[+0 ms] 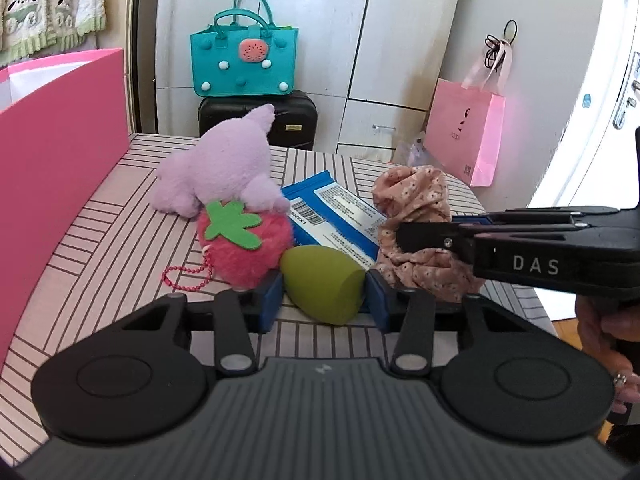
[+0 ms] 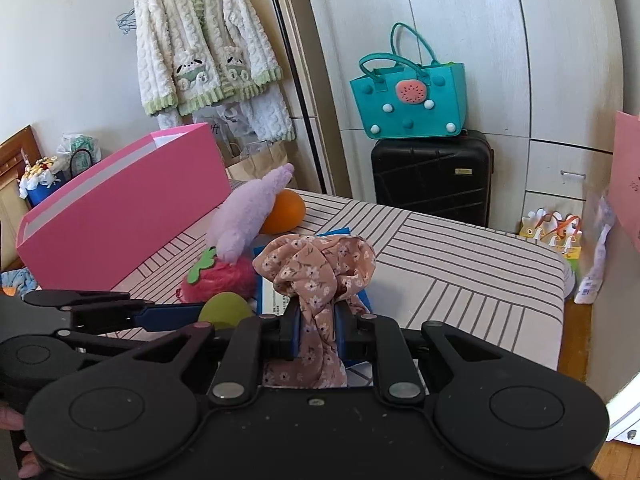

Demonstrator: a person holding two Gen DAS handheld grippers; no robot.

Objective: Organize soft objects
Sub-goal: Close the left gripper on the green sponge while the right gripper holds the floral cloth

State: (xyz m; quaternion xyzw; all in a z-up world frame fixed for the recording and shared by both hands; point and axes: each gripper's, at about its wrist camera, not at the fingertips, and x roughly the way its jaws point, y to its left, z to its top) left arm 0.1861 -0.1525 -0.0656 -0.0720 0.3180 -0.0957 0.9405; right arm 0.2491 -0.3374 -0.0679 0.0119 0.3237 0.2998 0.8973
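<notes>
**Both grippers closed on soft things**

Along the left edge of your striped table (image 1: 120,248) stands the pink box (image 1: 60,152), open at the top. Just beside it, toward the middle, lies the purple plush (image 1: 216,168), with its lower end resting on the red strawberry (image 1: 248,240); the strawberry's bead chain trails toward the box. Behind the plush, the right wrist view shows an orange ball (image 2: 286,212).

Your left gripper (image 1: 324,292) has its blue pads pressed on the green sponge (image 1: 320,284), jaws partly closed around it, just in front of the strawberry. A blue packet (image 1: 336,216) lies flat behind the sponge.

Right of that, your right gripper (image 2: 318,328) is pinched tight on the floral scrunchie (image 2: 316,268), whose fabric bunches above the jaws and hangs below them, over the packet near the table's middle.
</notes>
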